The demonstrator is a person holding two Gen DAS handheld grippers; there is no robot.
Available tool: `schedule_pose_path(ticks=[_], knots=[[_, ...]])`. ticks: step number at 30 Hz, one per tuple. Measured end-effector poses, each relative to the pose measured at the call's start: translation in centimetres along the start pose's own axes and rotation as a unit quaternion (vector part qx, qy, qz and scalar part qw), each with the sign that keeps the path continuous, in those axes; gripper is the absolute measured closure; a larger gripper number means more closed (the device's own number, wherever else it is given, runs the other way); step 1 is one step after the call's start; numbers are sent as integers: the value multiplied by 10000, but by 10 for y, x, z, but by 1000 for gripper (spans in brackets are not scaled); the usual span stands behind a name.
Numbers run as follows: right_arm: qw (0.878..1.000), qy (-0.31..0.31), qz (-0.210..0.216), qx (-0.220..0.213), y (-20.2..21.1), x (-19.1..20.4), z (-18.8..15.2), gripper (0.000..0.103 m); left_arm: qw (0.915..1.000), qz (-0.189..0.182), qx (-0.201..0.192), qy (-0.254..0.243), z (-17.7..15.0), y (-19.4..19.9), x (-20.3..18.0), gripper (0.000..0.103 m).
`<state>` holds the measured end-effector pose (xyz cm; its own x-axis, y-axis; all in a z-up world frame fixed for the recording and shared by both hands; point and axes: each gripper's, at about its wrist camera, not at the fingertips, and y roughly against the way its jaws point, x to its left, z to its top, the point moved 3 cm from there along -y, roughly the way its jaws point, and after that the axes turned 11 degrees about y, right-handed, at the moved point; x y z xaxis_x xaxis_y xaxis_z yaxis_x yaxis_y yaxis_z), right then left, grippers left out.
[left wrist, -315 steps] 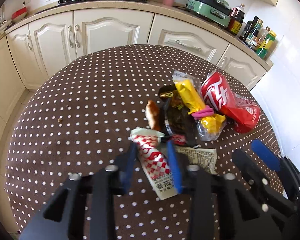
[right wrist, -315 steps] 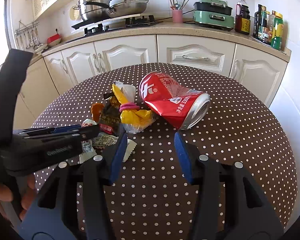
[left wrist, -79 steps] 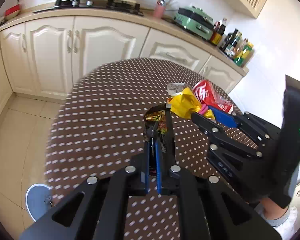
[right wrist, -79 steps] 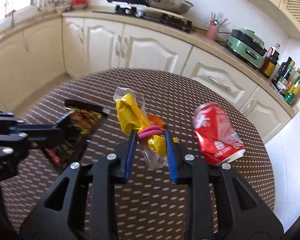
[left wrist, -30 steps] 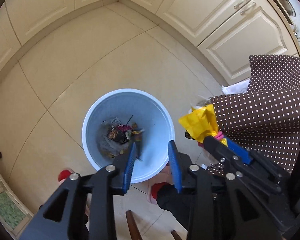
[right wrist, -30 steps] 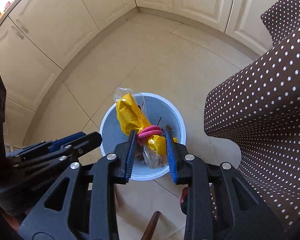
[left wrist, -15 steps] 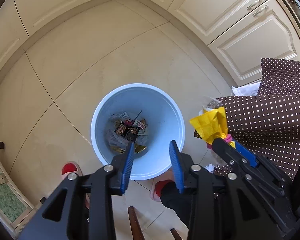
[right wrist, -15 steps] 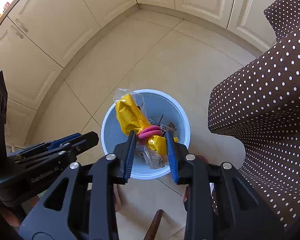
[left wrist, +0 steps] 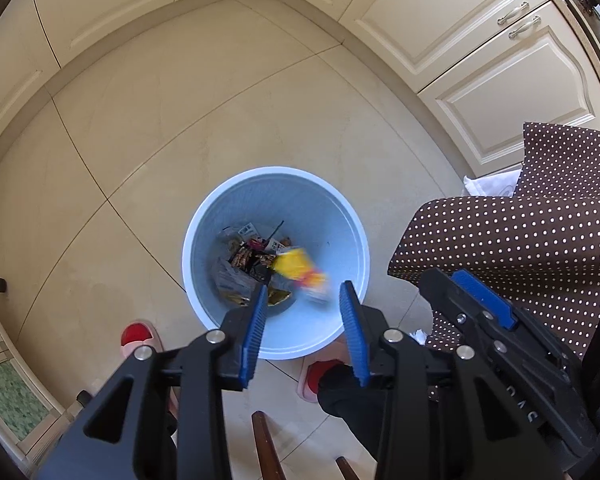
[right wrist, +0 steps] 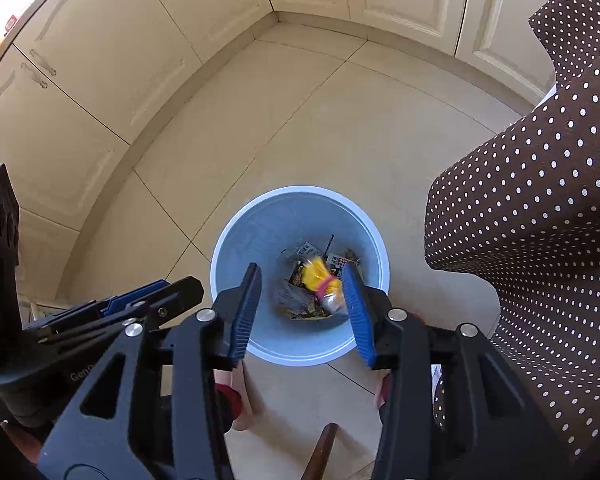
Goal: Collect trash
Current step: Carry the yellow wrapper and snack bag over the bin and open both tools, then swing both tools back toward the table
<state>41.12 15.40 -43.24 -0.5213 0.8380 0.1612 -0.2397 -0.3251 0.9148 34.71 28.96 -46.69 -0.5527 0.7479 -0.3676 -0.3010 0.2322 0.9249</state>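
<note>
Bin (left wrist: 204,236), pale blue and round, at the centre of the left wrist view, standing on beige floor tiles (left wrist: 180,120). Inside it, a heap of wrappers (left wrist: 244,264) low on the bottom, with a yellow packet (left wrist: 296,266) blurred at the heap's right side, inside the rim, touching nothing that can be made out. Left gripper (left wrist: 302,320) at lower centre over the bin's near edge, blue fingers (left wrist: 254,332) spread wide, nothing between them. Right gripper (left wrist: 476,300) at the right edge of the frame, seen side-on. Brown dotted tablecloth (left wrist: 540,240) hanging at the right, cream cabinets (left wrist: 480,60) along the top, red slippers (left wrist: 138,334) near the bin's lower rim. In the right wrist view, the same bin (right wrist: 240,248) just below centre, the yellow packet (right wrist: 316,276) blurred inside it above the wrappers (right wrist: 296,304) and close beside the inner face of the right-hand finger; contact cannot be told. Right gripper (right wrist: 304,312) at the bottom centre, fingers (right wrist: 244,312) spread apart and pinching nothing. Left gripper (right wrist: 136,304) at the lower left, side-on. Tablecloth (right wrist: 540,220) draped down the right side, cabinets (right wrist: 100,60) across the upper left.
</note>
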Motion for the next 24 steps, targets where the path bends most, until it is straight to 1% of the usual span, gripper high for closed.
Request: schedule_pose_path(ticks=[7,9,13,16,17,20,21,22,23,24], knots=[[10000,41,-63,-46,12,-2,-2,61,10000,20,-75,-54,-3,5,-2,66],[9999,60,-87,-108,22,-3,-3,61,9997,17,-192,-119,-5,15,-6,66],[9989,173,-187,-393,62,-8,-4,61,9984,-67,-523,-223,-14,46,-20,66],[9962,285,-287,-773,110,-13,-4,61,9962,-155,-738,-443,-24,73,-39,66],[9952,306,-316,-876,123,-14,-3,61,9941,-201,-885,-596,-30,90,-53,66],[9889,379,-424,-1374,185,-24,-6,61,9889,-425,-1119,-879,-44,126,-87,66],[9867,391,-467,-1505,201,-29,-8,61,9865,-512,-1188,-1001,-49,138,-101,66],[9830,401,-533,-1712,226,-35,-12,60,9826,-611,-1301,-1180,-57,155,-120,65],[9792,406,-592,-1897,250,-42,-16,59,9798,-665,-1372,-1292,-62,165,-132,63],[9752,402,-659,-2073,274,-50,-21,58,9762,-740,-1455,-1427,-69,177,-147,59]])
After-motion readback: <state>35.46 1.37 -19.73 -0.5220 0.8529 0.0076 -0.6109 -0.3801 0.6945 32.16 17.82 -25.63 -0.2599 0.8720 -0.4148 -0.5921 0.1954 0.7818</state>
